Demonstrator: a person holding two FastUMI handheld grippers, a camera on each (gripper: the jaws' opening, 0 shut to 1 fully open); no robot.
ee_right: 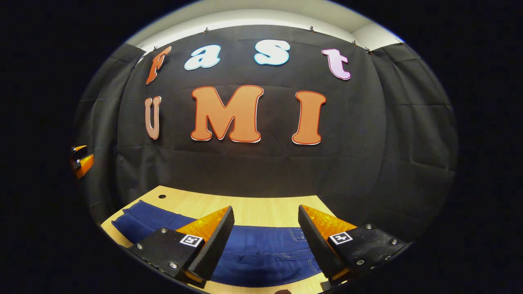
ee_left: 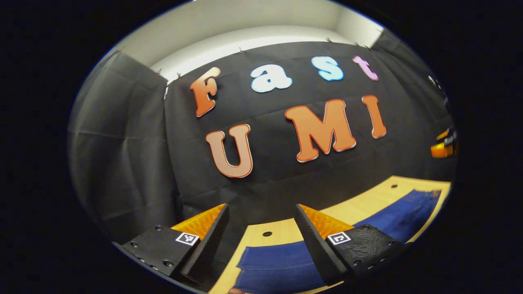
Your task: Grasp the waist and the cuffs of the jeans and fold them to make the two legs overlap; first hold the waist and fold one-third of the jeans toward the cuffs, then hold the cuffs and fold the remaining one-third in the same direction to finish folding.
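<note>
Your left tongs (ee_left: pixel 261 239) and right tongs (ee_right: pixel 265 241) both gape wide, holding nothing. Just below them the jeans (ee_right: pixel 261 253) lie flat on the counter (ee_right: pixel 253 206), stretched sideways. Cuffs sit under your left, waist under your right.

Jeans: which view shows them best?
The right gripper view: the jeans lie across the table, stitching and pocket seams visible between the open fingers. The left gripper view shows them split by a finger, running toward the edge.
</note>
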